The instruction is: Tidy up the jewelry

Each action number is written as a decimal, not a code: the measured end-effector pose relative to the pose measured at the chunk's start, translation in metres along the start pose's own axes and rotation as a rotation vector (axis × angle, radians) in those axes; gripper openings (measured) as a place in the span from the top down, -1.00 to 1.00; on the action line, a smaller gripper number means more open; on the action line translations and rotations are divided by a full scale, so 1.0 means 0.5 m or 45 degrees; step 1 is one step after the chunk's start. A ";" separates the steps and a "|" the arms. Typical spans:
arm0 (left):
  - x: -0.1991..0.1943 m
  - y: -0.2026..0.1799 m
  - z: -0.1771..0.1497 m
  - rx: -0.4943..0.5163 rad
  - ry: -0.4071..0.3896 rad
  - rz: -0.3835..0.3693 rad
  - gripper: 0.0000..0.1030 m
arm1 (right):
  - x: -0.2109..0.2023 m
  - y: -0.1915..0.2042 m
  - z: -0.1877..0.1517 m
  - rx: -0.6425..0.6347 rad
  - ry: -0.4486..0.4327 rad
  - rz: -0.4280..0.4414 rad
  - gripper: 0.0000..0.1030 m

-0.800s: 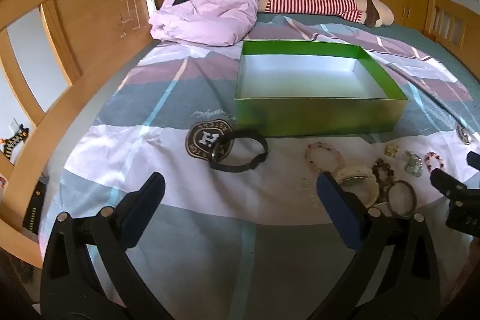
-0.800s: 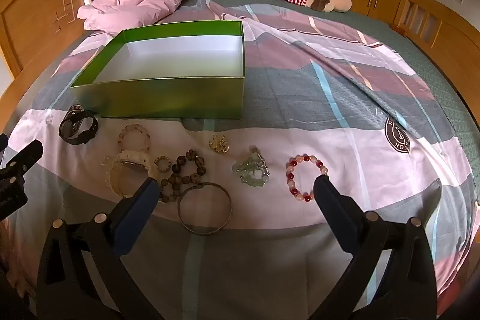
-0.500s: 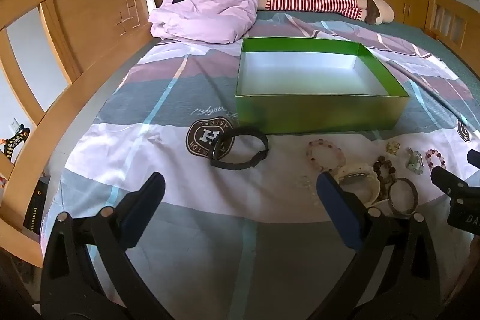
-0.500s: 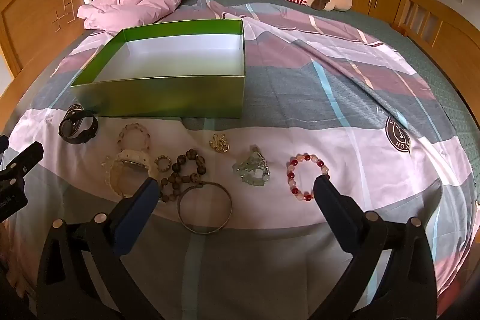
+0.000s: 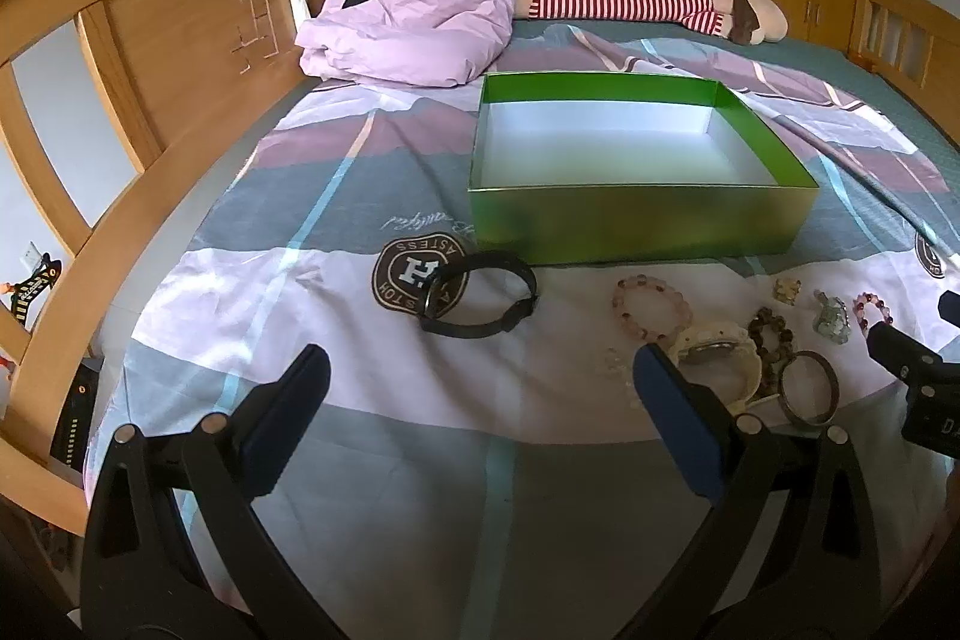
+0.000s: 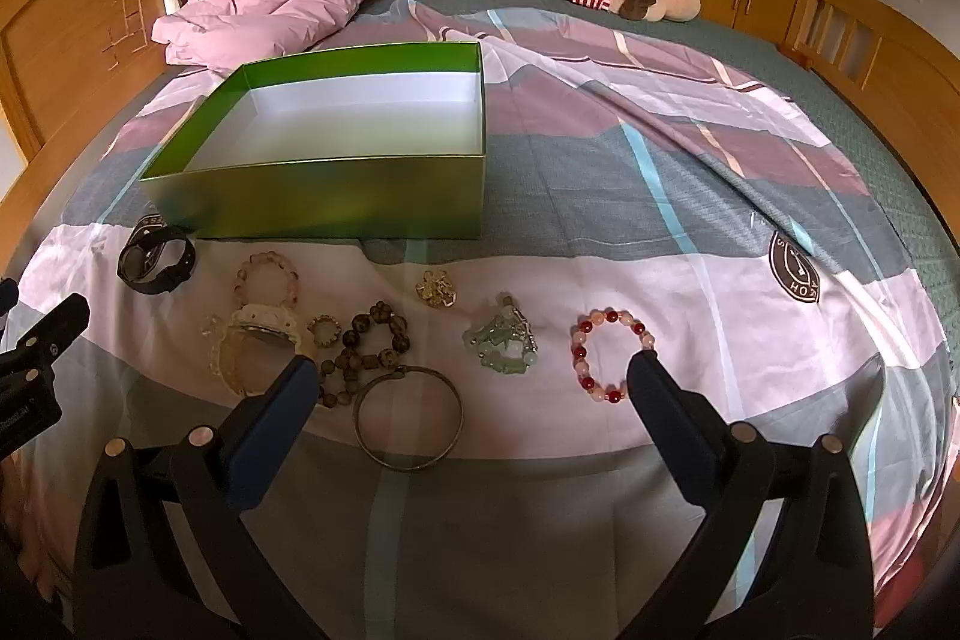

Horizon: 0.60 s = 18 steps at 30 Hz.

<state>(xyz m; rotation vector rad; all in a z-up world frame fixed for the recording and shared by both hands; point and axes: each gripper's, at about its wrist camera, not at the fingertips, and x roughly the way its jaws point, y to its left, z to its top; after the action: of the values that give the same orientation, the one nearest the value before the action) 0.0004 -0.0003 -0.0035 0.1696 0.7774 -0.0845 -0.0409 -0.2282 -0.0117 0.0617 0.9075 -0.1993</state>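
Right wrist view looks down at a bed [image 6: 690, 196] with a striped sheet. A green box [image 6: 336, 184] sits on the bed, nearer the headboard side, and it is empty inside. All the jewelry lies in a row on the sheet in front of the box, toward the near edge of the bed.

From one end of the row to the other there is a black watch [image 6: 157, 259], a pink bead bracelet [image 6: 267, 275], a cream watch [image 6: 258, 337], a brown bead bracelet [image 6: 366, 352], a metal bangle [image 6: 409, 417], a small gold flower piece [image 6: 437, 287], a green stone piece [image 6: 503, 343] and a red and white bead bracelet [image 6: 609, 355].

The right gripper [image 6: 468, 388] hangs over the bangle and the green piece. Its claw is wide open and holds nothing. The left gripper [image 5: 480, 388] hangs over the sheet near the black watch [image 5: 477, 301]. Its claw is wide open too, with nothing in it.

Not much has changed in the last moment. The left view has slid a little, so the watch and the box [image 5: 642, 220] sit a bit lower in the picture, as if the left gripper has crept closer. The right view looks the same as before. No piece has moved.

So the job is only beginning. Nothing is in the box yet, and I think each piece still has to be picked up and put inside.
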 end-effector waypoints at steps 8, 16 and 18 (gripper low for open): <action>-0.002 -0.007 -0.001 0.026 -0.010 0.011 -0.96 | -0.003 0.000 -0.001 0.006 -0.011 -0.002 -0.97; -0.003 -0.002 0.001 0.008 -0.009 -0.007 -0.96 | -0.007 0.000 0.001 -0.003 -0.009 -0.003 -0.97; -0.002 -0.003 0.002 0.009 -0.007 -0.008 -0.96 | -0.007 0.001 0.000 -0.003 -0.008 -0.003 -0.97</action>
<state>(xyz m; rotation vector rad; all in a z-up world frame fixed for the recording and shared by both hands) 0.0002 -0.0018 -0.0026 0.1736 0.7722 -0.0937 -0.0428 -0.2272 -0.0088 0.0580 0.9017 -0.2002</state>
